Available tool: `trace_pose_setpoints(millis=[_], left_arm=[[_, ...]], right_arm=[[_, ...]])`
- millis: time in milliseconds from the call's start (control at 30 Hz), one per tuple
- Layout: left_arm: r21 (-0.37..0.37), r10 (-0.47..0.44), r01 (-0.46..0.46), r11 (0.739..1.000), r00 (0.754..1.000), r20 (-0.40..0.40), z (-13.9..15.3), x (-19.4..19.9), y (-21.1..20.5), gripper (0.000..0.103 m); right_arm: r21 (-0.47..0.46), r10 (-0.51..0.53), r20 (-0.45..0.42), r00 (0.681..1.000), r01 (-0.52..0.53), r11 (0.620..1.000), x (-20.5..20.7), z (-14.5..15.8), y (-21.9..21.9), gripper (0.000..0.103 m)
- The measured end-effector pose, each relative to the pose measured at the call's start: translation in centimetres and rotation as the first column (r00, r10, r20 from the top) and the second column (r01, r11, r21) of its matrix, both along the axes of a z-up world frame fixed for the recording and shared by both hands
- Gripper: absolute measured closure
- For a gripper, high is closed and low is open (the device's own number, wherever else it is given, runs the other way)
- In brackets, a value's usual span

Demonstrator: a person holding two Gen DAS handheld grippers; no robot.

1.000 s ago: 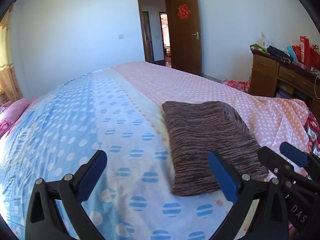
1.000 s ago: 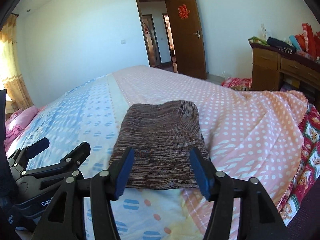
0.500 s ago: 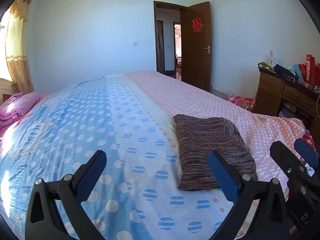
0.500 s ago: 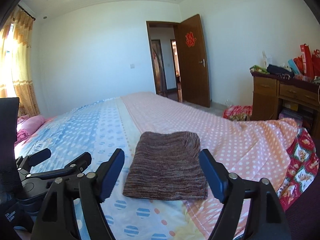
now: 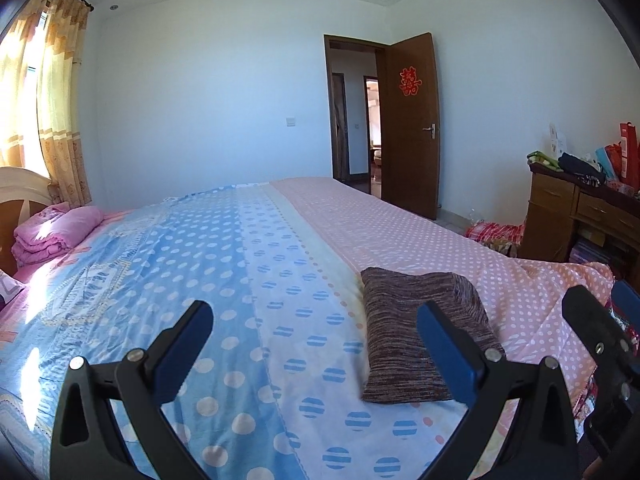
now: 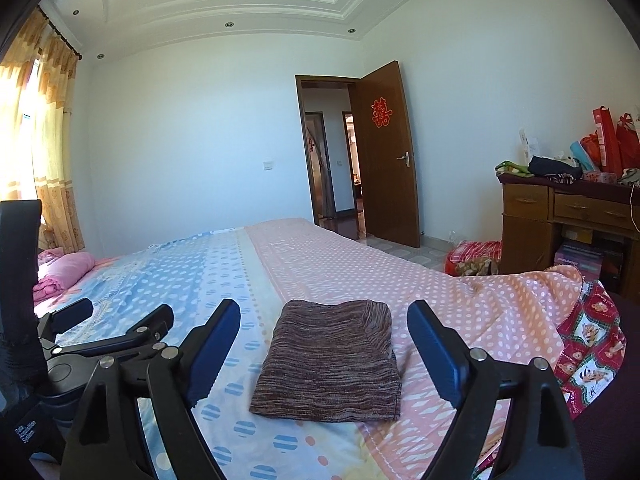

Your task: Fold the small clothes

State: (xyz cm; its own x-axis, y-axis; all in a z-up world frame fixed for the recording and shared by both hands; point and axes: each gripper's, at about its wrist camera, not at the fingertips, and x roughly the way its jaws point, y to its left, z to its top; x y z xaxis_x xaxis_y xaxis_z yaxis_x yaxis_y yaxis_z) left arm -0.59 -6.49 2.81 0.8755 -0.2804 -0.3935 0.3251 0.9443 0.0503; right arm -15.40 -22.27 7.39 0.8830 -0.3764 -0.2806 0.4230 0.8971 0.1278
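A wide bed under a polka-dotted quilt [image 6: 332, 264], blue on its left half and pink on its right, fills the lower half of both views. Behind it stands a plain white wall [image 5: 208, 112]. A dark brown wooden door [image 6: 386, 152] with a red paper ornament stands open right of centre. At the right edge a brown wooden dresser with drawers [image 6: 560, 216] is piled with red bags and dark clothes. Orange patterned curtains [image 5: 60, 96] hang at the upper left, and a folded pink blanket [image 5: 56, 230] lies at the left edge of the bed.

The brown-and-grey marled knitted garment [image 6: 332, 360], folded into a neat rectangle, lies flat on the quilt just where the blue half meets the pink; in the right wrist view it sits low and central, in the left wrist view at lower right.

The right gripper [image 6: 324, 344], black with blue pads, hangs above the quilt in front of the garment; its jaws have just been opening and stand wide apart, touching nothing. The left gripper [image 5: 316, 344], of the same make, hangs over the blue half, its jaws likewise spread wide and bare.
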Motion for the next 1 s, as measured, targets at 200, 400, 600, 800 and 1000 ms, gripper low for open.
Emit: trace_pose_setpoints(millis=[200, 400, 600, 800, 1000], left_arm=[[0.021, -0.011, 0.011, 1.0, 1.0, 0.0, 0.08, -0.4, -0.06, 0.0], [0.015, -0.015, 0.015, 1.0, 1.0, 0.001, 0.06, -0.48, -0.07, 0.0], [0.024, -0.025, 0.025, 0.999, 1.0, -0.01, -0.23, -0.5, -0.4, 0.0], [0.036, -0.033, 0.034, 0.999, 0.999, -0.015, -0.36, -0.65, -0.68, 0.0], [0.036, -0.034, 0.034, 0.999, 0.999, -0.015, -0.34, -0.68, -0.66, 0.0]], right_arm=[[0.016, -0.02, -0.006, 1.0, 0.02, 1.0, 0.0, -0.25, -0.54, 0.017], [0.004, -0.019, -0.016, 1.0, 0.019, 1.0, 0.16, -0.33, -0.37, 0.017], [0.013, -0.026, -0.021, 0.999, 0.026, 1.0, 0.21, -0.5, -0.53, 0.016], [0.026, -0.028, -0.027, 0.999, 0.029, 0.999, 0.26, -0.59, -0.73, 0.016], [0.026, -0.028, -0.029, 0.999, 0.029, 0.999, 0.3, -0.62, -0.79, 0.016]])
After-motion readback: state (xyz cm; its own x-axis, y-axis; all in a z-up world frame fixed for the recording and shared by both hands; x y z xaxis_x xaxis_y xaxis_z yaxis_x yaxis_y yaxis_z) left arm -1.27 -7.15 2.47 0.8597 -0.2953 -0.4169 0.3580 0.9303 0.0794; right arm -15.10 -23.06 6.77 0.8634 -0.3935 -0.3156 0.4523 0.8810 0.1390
